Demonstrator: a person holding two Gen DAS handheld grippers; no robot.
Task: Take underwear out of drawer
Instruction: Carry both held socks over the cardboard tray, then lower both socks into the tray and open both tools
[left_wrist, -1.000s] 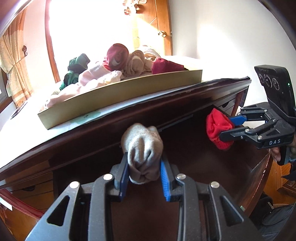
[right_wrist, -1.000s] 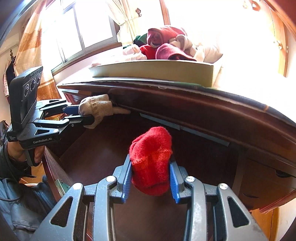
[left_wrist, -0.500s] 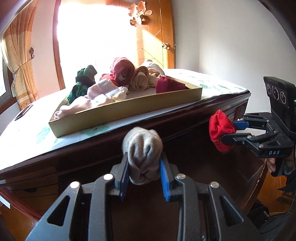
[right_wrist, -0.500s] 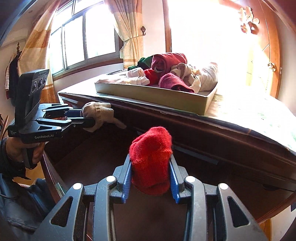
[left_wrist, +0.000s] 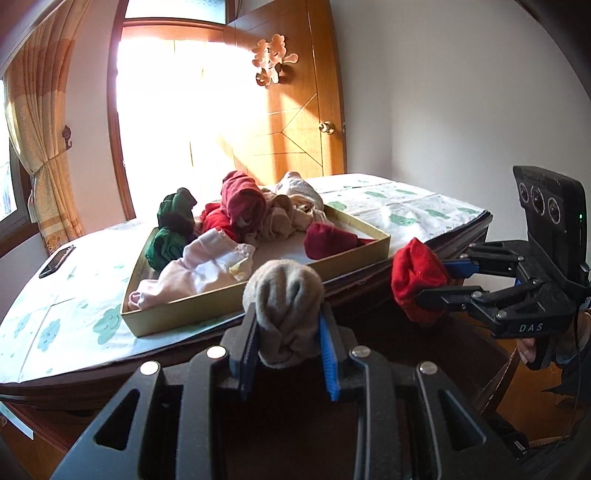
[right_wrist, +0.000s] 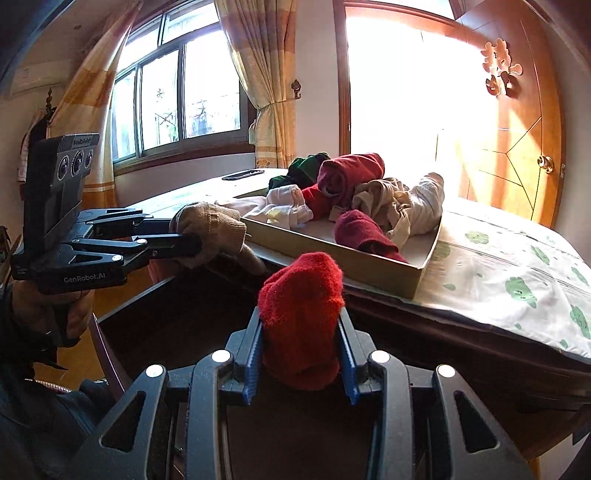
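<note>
Holding: a beige roll (left_wrist: 286, 317) is clamped in the left gripper (left_wrist: 288, 347); a red roll (right_wrist: 301, 317) is clamped in the right gripper (right_wrist: 301, 354).
Place: both rolls are held over the open drawer (right_wrist: 177, 325), just short of the tray (left_wrist: 258, 299) at 12 o'clock.
Done: several garments are already piled in the tray.
Left: the two rolls are judged still to be set down; the drawer's depths are too dark to judge.
Writing: "DAS" is read on the right gripper, "GenRobot.AI" on the left.
</note>
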